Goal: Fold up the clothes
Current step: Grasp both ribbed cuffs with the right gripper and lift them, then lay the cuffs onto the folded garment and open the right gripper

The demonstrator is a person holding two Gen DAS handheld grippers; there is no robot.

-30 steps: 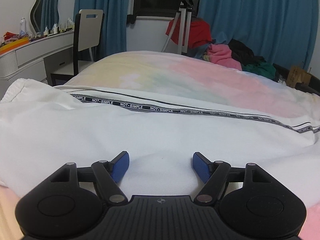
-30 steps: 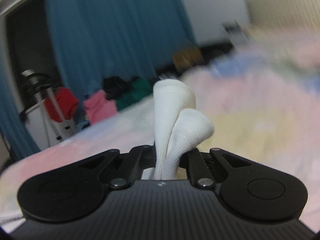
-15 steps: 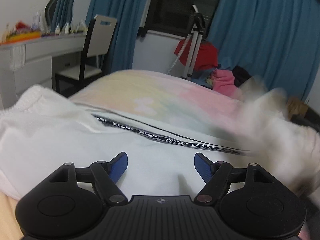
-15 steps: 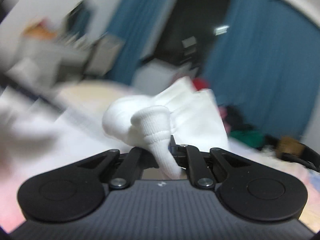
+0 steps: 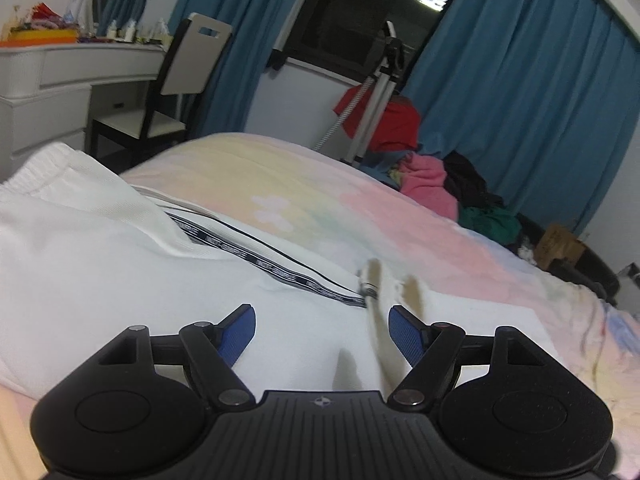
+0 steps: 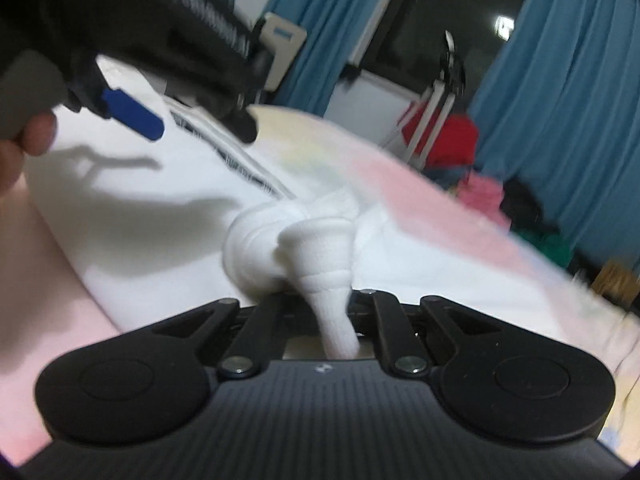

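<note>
White trousers [image 5: 100,264] with a black lettered side stripe [image 5: 276,270] lie across the pastel bed cover [image 5: 320,196]. Their leg end is folded back over the rest. My left gripper [image 5: 322,326] hovers open just above the white cloth, blue pads apart, nothing between them. My right gripper [image 6: 320,300] is shut on the bunched white cuffs [image 6: 320,256] of the trousers, low over the folded cloth. In the right wrist view the left gripper [image 6: 132,114] hangs at the upper left, held by a hand [image 6: 24,148].
A white dresser [image 5: 48,84] and a chair [image 5: 176,80] stand at the left of the bed. A tripod [image 5: 372,84] with red cloth and a pile of clothes [image 5: 448,184] sit below the blue curtains [image 5: 520,92]. A cardboard box [image 5: 560,246] is at the far right.
My right gripper swung the white cuffs from the bed's right end over to the left, laying the legs back over the trousers. The left gripper tilted upward and stayed open.
</note>
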